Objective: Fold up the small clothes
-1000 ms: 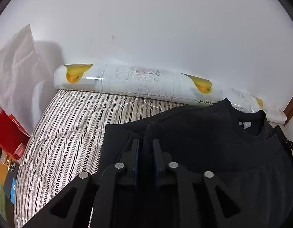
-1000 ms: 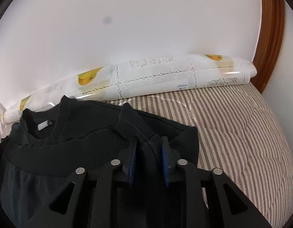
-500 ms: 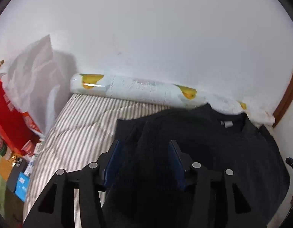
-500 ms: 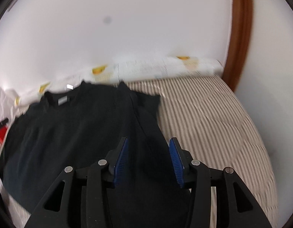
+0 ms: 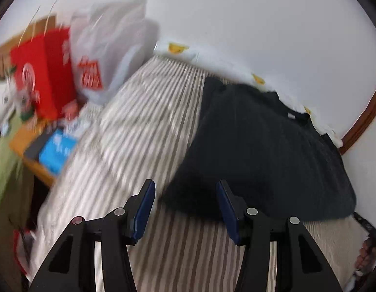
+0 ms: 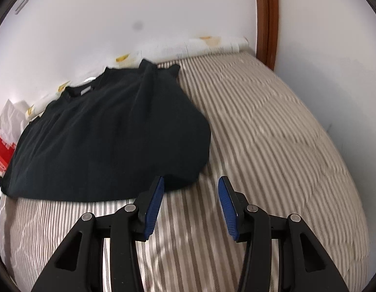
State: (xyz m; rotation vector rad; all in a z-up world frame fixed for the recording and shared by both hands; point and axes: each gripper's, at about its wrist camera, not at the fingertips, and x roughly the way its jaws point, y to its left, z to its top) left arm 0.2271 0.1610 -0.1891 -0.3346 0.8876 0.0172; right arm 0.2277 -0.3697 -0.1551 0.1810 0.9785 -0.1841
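- Two grippers hang above the striped bed cover (image 6: 273, 126), both with jaws spread wide and nothing between the blue pads.
- The left gripper (image 5: 185, 209) sits near the lower left hem of the black sweater (image 5: 266, 150).
- The right gripper (image 6: 190, 206) sits near the sweater's (image 6: 110, 141) lower right hem, not touching it.
- The sweater lies folded on the cover, collar toward the patterned roll (image 6: 212, 42) at the wall.
- A red bag (image 5: 42, 73) and a white plastic bag (image 5: 107, 46) stand left of the bed, blurred.

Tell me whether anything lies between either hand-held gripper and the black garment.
Nothing visible does. The left hand-held gripper and right hand-held gripper are both open, with only bare striped bedding between them and the black garment.
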